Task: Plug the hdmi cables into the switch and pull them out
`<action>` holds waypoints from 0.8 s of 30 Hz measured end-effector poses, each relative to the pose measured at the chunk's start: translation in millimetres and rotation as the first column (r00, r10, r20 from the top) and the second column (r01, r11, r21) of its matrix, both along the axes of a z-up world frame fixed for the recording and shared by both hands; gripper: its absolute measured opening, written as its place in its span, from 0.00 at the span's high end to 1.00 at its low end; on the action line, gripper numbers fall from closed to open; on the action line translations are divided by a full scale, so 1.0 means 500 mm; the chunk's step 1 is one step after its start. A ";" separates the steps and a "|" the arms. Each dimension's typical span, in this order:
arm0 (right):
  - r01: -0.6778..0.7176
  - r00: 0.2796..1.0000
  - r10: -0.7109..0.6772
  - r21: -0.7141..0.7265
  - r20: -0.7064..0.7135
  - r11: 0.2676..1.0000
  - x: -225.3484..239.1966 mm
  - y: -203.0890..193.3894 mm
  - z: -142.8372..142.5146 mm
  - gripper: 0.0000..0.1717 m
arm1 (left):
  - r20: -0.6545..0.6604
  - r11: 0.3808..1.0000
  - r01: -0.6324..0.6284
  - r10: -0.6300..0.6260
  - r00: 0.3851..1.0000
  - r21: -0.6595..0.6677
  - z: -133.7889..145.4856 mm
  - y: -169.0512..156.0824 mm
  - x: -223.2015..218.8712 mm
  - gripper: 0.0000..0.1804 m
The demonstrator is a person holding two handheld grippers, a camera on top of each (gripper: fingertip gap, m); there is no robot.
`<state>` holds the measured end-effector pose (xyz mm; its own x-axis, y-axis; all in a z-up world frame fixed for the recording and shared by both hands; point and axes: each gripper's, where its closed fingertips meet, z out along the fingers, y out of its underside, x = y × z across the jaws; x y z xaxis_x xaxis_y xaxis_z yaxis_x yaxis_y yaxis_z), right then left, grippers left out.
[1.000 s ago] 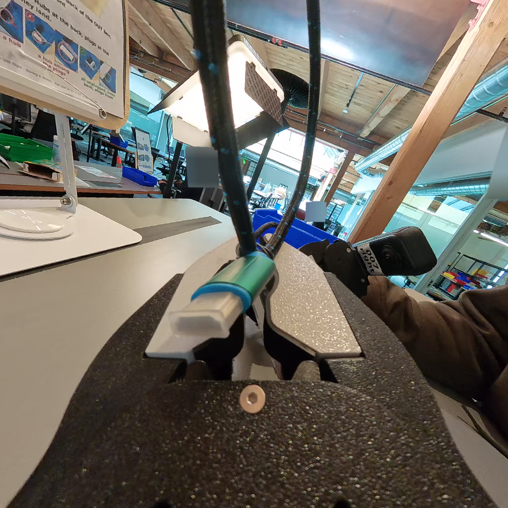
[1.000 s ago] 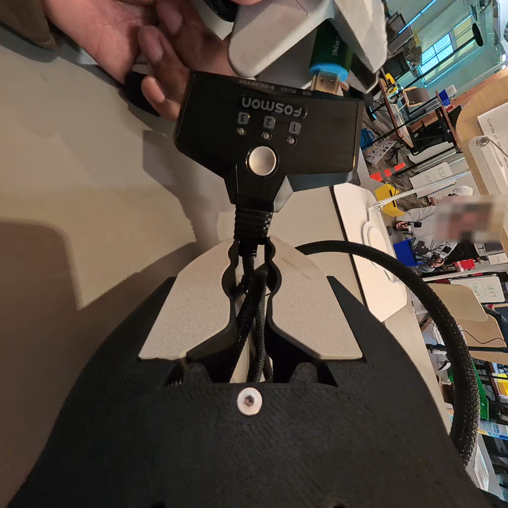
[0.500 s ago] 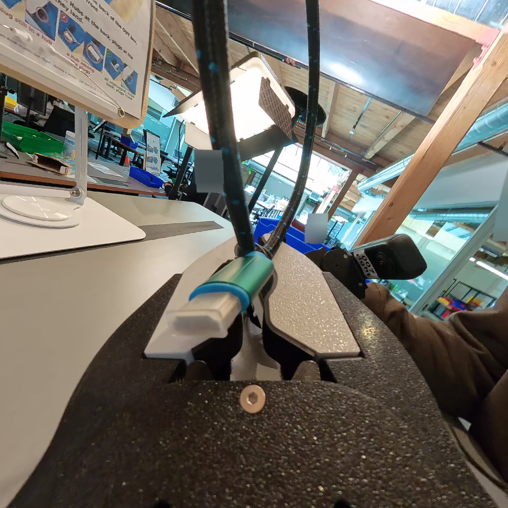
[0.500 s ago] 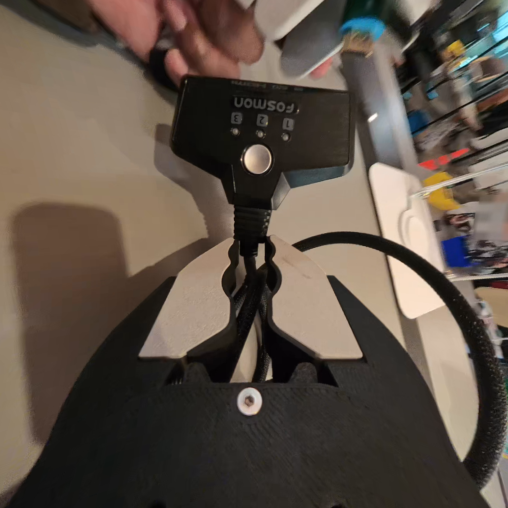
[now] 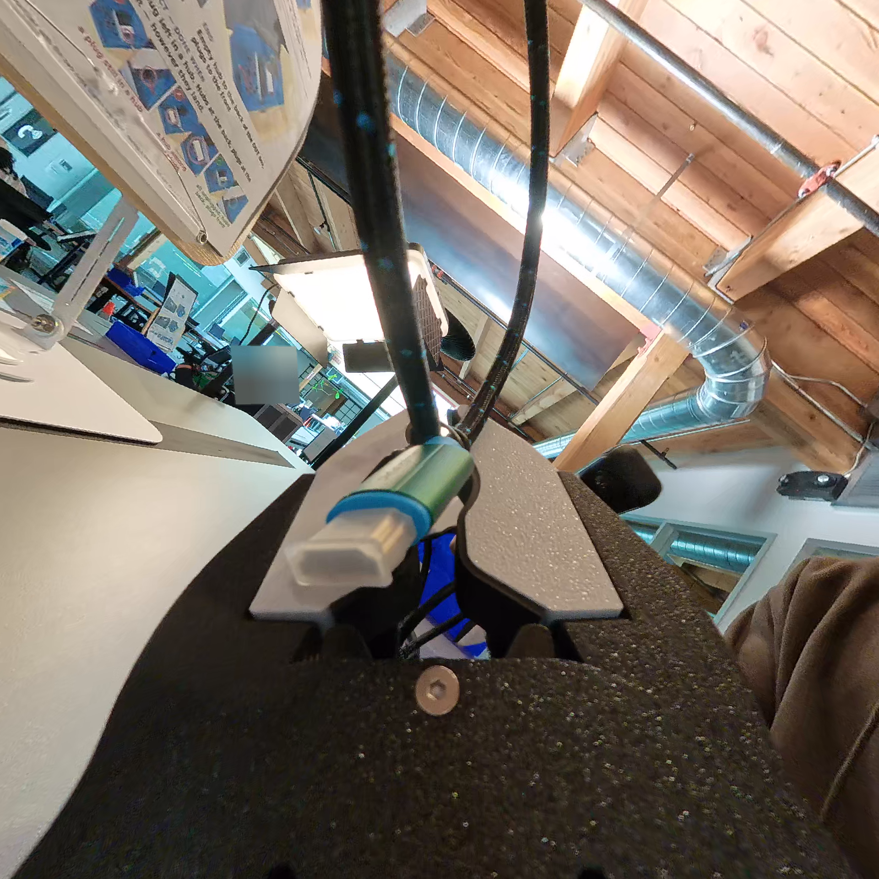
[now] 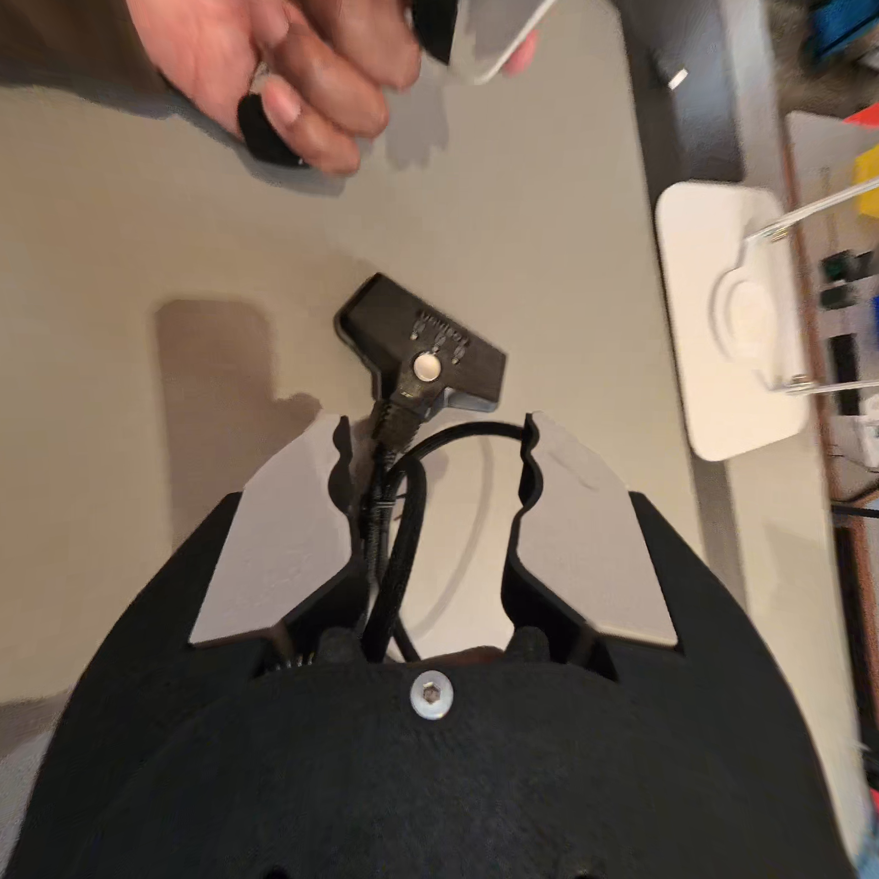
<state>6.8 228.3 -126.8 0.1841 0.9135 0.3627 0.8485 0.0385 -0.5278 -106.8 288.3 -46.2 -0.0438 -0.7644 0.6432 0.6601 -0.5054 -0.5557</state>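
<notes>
A black T-shaped switch box point(image 6: 421, 352) with a round silver button lies tilted on the grey table point(image 6: 142, 228).

Cables point(image 6: 387, 518) between spread fingers point(image 6: 295, 504)

1 switch box point(image 6: 418, 352), 1 plug point(image 5: 380, 518), 2 cables, 1 stand point(image 6: 727, 333).

Each tool has a wide black body with a grainy, speckled surface and one silver hex-socket screw point(image 5: 436, 696) set in the middle near its front edge. Out of the body reach two flat, pale grey fingers point(image 5: 532, 532) with black, wavy inner edges. The right tool point(image 6: 437, 428) shows the same build: black shell, grey fingers point(image 6: 571, 523), a silver screw point(image 6: 431, 700). The person wears a brown sleeve point(image 5: 818, 666).
</notes>
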 end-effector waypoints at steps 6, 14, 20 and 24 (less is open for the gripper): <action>0.226 0.949 -0.109 0.397 -0.296 0.890 -0.125 0.077 0.152 0.71 | -0.004 0.999 -0.025 0.025 1.000 -0.045 -0.008 0.015 -0.003 0.94; 0.376 0.926 -0.157 0.801 -0.343 0.466 -0.208 0.033 0.186 0.95 | -0.068 0.985 -0.157 0.153 0.986 -0.069 -0.019 0.045 -0.028 0.94; 0.392 0.877 -0.089 0.597 -0.472 0.700 -0.276 -0.033 0.189 0.95 | -0.062 0.989 -0.135 0.131 0.989 -0.063 -0.018 0.047 -0.023 0.94; 0.374 0.715 -0.158 0.182 -0.681 0.909 -0.303 -0.005 0.095 0.91 | -0.051 0.986 -0.156 0.153 0.987 -0.064 -0.016 0.047 -0.034 0.94</action>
